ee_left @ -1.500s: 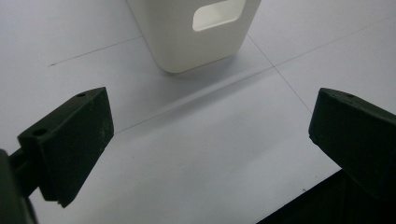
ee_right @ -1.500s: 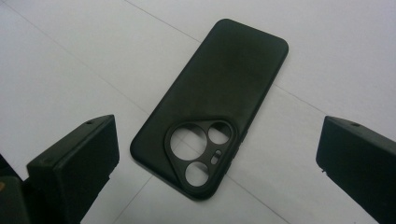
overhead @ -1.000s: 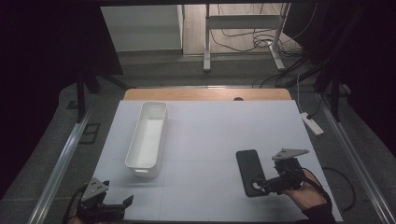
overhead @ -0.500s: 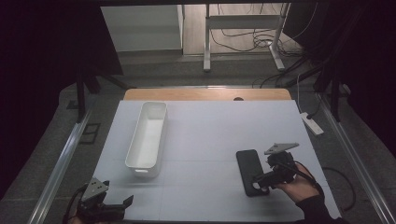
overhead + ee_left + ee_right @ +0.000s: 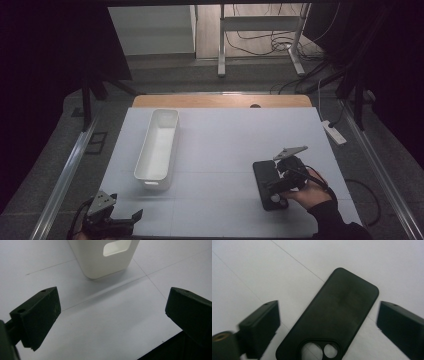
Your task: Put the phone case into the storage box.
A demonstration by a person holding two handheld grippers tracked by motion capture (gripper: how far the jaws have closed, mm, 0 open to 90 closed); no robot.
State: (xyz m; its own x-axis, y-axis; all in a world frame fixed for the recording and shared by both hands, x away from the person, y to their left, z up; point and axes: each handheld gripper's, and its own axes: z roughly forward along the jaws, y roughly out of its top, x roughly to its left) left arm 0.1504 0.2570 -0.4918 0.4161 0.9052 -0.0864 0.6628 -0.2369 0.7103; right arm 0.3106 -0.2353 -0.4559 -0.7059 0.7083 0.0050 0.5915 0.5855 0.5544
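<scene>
Left gripper [image 5: 131, 218] idles open at the counter [image 5: 225, 140] front edge, nothing between its jaws, parked clear of the work. White bin [image 5: 159, 149] stands ahead of it, long axis running away, open counter all round. Phone case [image 5: 266, 183] lies flat, back up, right of centre. Right gripper [image 5: 329, 322] straddles its camera end; jaws have just been closing, pads not yet touching. Likely lining up a pinch across the width.

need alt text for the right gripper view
A black phone case lies flat on a white table, its camera cutout at the bottom edge. The right gripper hangs over it, its two black jaws standing open either side, not touching it.
</scene>
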